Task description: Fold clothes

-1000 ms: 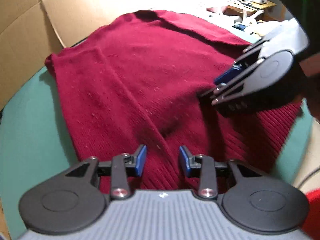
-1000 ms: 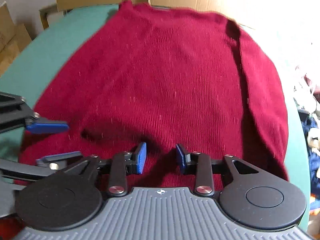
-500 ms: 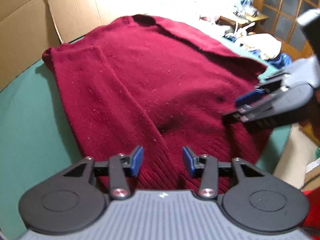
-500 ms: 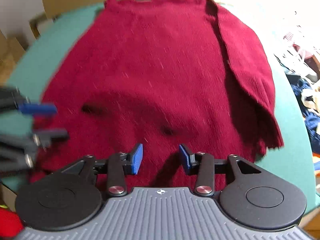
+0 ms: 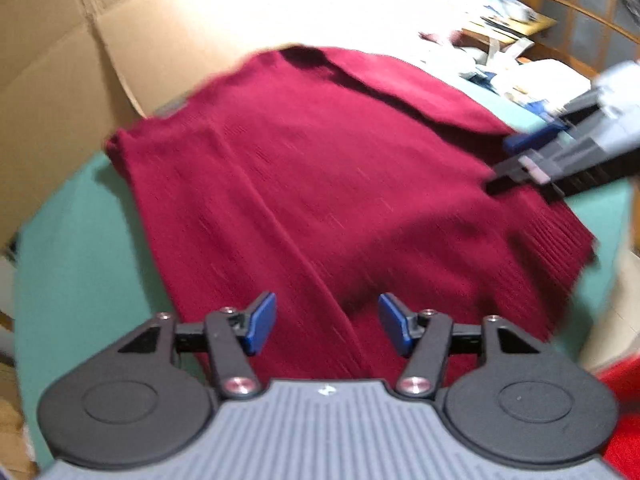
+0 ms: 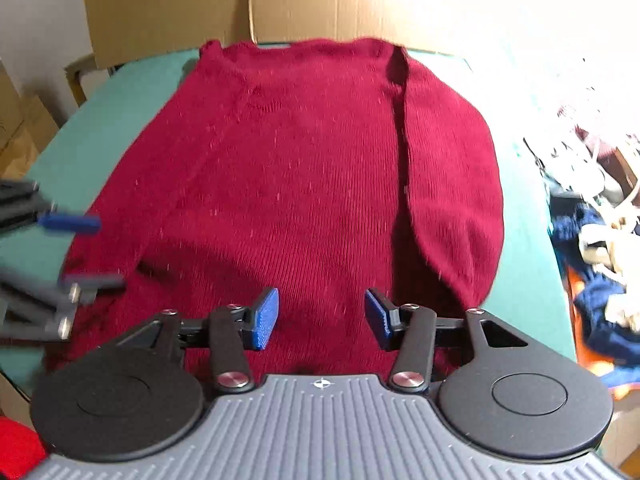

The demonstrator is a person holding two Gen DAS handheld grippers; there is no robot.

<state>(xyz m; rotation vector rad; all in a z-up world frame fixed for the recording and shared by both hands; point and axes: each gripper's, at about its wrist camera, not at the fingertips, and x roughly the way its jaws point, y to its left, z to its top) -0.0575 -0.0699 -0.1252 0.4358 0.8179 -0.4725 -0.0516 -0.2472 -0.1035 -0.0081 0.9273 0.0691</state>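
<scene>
The sweater point(image 6: 312, 184) hem hides behind the right gripper point(image 6: 320, 320) at the frame's bottom. At left, the left gripper point(image 6: 76, 248) is motion-blurred and cut off. Clutter at the right edge is overexposed, unidentifiable.

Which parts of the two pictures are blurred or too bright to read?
Left wrist view: the right gripper is smeared by motion, and the cardboard behind the sweater is washed out white. Right wrist view: the left gripper is blurred, and glare hides the upper right corner.
</scene>
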